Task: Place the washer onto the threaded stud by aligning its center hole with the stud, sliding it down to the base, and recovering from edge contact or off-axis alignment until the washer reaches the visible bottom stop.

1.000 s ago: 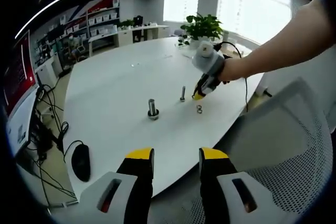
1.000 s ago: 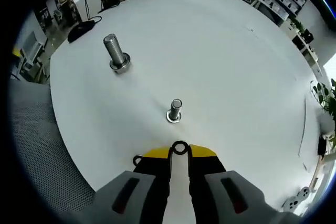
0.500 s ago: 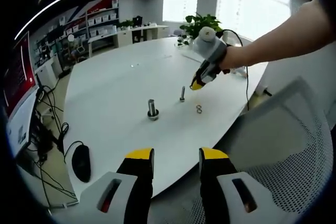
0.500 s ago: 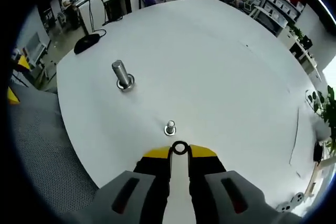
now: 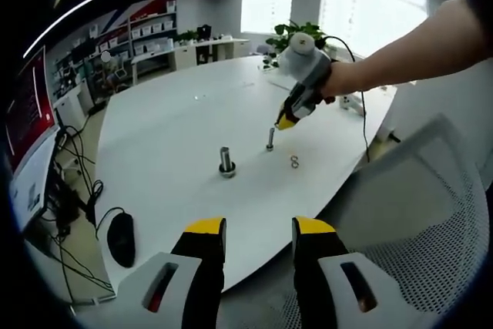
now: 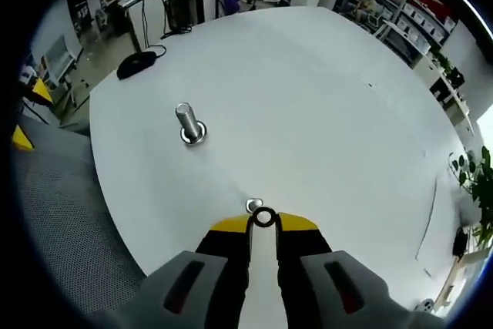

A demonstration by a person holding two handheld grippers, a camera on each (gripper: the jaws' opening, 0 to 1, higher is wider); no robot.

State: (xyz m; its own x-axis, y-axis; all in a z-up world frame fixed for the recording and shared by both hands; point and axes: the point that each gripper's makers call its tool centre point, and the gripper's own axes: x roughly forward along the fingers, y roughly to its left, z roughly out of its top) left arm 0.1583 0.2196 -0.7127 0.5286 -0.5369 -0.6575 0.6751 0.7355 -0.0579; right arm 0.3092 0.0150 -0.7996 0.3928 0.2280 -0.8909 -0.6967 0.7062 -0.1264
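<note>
bright daylight from windows (image 5: 370, 5) | glare there | fisheye-warped edges | sharp centre

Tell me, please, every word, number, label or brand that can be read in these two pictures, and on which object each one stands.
No text can be read in either view.
Red board at the room's edge, left gripper view: white marks, too blurred to read.
Wall shelves with a red and blue band: too small to read.
Washer in the right gripper, the two studs and the white table: no markings visible.
</note>
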